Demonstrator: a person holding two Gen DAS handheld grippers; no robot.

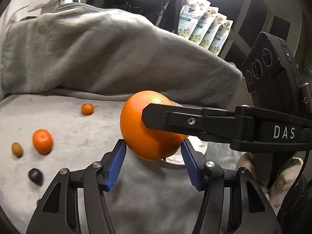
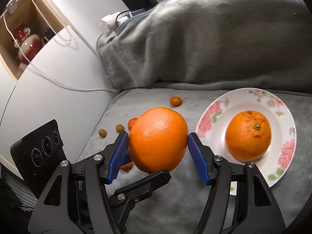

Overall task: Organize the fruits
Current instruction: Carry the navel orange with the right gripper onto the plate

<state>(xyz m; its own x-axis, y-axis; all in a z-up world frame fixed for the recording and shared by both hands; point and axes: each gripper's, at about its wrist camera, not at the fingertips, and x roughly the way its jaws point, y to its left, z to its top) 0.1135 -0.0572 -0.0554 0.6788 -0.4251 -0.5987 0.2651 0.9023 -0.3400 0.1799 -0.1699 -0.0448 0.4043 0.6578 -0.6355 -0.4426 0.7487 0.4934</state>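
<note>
Both grippers' fingers (image 1: 119, 156) half-spread — clamping one large orange (image 2: 158, 139).

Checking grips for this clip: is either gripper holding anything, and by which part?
Both grippers hold the same large orange. The right gripper clamps its two sides. The left gripper pinches its lower part, crosswise to the right one.

I see the big orange (image 2: 158, 139) between both grippers' jaws, raised over the blanket (image 2: 175, 204). Right of it sits a plate (image 2: 210, 120) with another orange (image 2: 248, 135) on it; left (further back) small fruits (image 1: 42, 140) lie scattered.
</note>
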